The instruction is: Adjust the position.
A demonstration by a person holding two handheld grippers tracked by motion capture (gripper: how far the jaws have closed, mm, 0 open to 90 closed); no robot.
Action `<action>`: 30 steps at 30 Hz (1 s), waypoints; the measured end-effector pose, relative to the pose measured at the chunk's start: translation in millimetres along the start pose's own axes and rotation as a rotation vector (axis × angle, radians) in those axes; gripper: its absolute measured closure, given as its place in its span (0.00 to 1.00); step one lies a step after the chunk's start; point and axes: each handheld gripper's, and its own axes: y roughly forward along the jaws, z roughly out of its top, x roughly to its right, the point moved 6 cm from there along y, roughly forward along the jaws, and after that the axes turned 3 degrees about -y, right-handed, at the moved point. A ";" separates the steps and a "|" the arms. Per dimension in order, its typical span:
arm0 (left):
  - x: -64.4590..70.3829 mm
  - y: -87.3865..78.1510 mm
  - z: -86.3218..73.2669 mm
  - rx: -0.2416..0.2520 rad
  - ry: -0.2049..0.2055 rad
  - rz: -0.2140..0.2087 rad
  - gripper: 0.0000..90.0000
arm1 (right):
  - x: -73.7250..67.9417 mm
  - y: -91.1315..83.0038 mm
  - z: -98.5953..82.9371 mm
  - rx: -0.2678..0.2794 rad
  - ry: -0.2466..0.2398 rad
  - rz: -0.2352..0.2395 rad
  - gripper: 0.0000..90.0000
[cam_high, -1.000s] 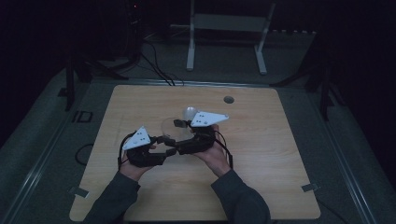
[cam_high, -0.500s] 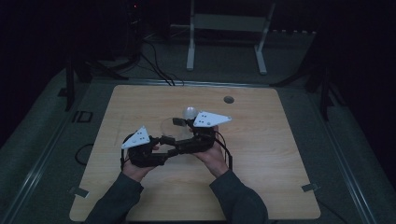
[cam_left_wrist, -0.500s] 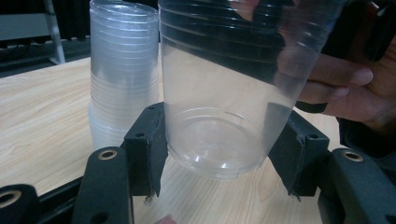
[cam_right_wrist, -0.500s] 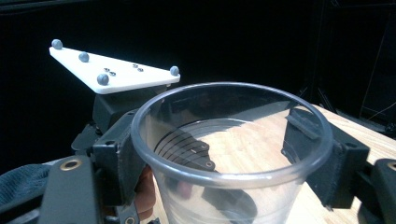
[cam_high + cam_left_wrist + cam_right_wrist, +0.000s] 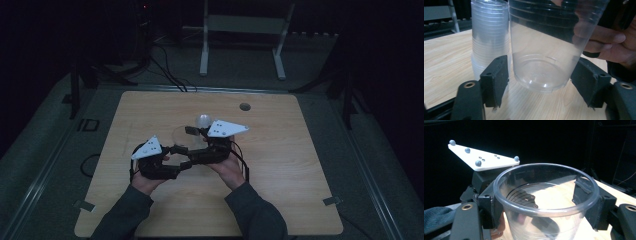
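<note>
A clear plastic cup (image 5: 544, 220) sits between my right gripper's (image 5: 546, 200) jaws, which press on its rim from both sides. In the high view this cup (image 5: 181, 136) hangs just above mid-table between my two grippers. My left gripper (image 5: 541, 82) is open, its jaws standing either side of the cup's base (image 5: 541, 75) with a small gap on each side. A stack of clear cups (image 5: 489, 37) stands on the table just behind. From above, my left gripper (image 5: 182, 156) faces my right gripper (image 5: 192, 142), and the stack (image 5: 202, 120) is just beyond them.
The wooden table (image 5: 300, 165) has a small round hole (image 5: 244, 106) near its far edge. A white metal stand (image 5: 240, 30) and cables lie on the dark floor beyond. The person's fingers (image 5: 609, 42) show behind the cup.
</note>
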 end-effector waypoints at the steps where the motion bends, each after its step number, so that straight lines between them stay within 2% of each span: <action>1: -0.2 -0.7 0.2 0.000 0.000 0.000 0.32 | 0.2 -0.7 0.0 -0.002 -0.002 -0.003 0.31; 15: -8.5 -12.0 3.3 0.026 -0.005 0.031 0.32 | 11.0 -12.6 0.4 0.003 -0.012 -0.060 0.31; 30: -11.6 -14.8 3.2 0.033 -0.013 0.041 0.32 | 13.8 -23.3 0.0 0.000 -0.026 -0.086 0.31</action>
